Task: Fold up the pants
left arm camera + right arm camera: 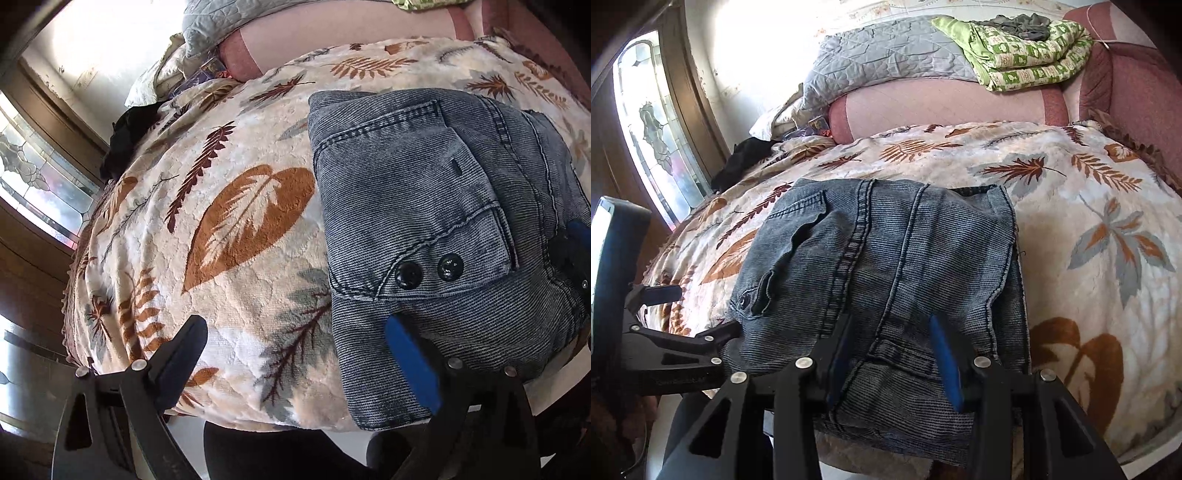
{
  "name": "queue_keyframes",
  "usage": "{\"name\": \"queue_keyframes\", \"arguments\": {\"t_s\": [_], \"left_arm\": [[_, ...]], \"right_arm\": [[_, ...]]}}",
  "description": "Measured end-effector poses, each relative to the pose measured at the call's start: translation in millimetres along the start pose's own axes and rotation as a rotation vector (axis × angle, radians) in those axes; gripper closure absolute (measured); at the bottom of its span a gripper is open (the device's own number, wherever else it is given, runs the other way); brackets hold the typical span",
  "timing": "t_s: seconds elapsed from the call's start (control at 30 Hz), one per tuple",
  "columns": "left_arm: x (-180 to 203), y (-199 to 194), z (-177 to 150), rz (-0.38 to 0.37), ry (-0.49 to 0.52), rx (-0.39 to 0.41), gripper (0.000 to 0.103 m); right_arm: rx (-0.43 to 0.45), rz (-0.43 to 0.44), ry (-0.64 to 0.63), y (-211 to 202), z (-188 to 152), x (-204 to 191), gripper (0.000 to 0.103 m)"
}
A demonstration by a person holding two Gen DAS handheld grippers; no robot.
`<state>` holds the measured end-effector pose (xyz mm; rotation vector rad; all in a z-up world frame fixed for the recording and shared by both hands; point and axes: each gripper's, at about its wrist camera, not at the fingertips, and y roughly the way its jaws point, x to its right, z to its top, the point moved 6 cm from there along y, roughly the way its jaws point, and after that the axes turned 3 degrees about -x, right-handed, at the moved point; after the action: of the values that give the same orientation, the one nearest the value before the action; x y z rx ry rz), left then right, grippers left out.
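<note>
Grey-blue denim pants lie folded into a compact stack on the leaf-print blanket; a flap pocket with two black buttons faces up. My left gripper is open at the stack's near left corner; its right finger rests on the denim and its left finger is over the blanket. In the right wrist view the pants fill the middle. My right gripper is open with both fingers over the near edge of the denim. The left gripper shows at the left edge of that view.
The blanket covers a bed or sofa with a pink backrest. A grey quilt and a green folded cloth lie on top of the backrest. A black garment lies at the far left. A window is at the left.
</note>
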<state>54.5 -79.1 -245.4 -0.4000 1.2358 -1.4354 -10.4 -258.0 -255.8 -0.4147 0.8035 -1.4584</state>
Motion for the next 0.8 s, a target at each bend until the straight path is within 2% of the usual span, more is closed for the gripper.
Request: {"name": "queue_keyframes", "arguments": {"t_s": [0.3, 0.37, 0.47, 0.57, 0.7, 0.8], "left_arm": [[-4, 2, 2, -0.037, -0.012, -0.039, 0.006], [-9, -3, 4, -0.021, -0.030, -0.031, 0.006], [-18, -19, 9, 0.028, -0.051, 0.022, 0.006], [-27, -36, 17, 0.009, -0.085, 0.077, 0.006], [-42, -55, 28, -0.040, -0.144, 0.147, 0.006], [-48, -54, 27, -0.070, -0.162, 0.168, 0.006]], "right_arm": [[-0.011, 0.015, 0.019, -3, 0, 1, 0.056], [-0.008, 0.020, 0.026, -8, 1, 1, 0.056], [0.078, -0.002, 0.044, -27, 10, 8, 0.056], [0.174, -0.051, 0.084, -47, 20, 21, 0.056], [0.139, -0.087, 0.172, -40, 19, 45, 0.056], [0.113, -0.092, 0.212, -37, 19, 54, 0.056]]}}
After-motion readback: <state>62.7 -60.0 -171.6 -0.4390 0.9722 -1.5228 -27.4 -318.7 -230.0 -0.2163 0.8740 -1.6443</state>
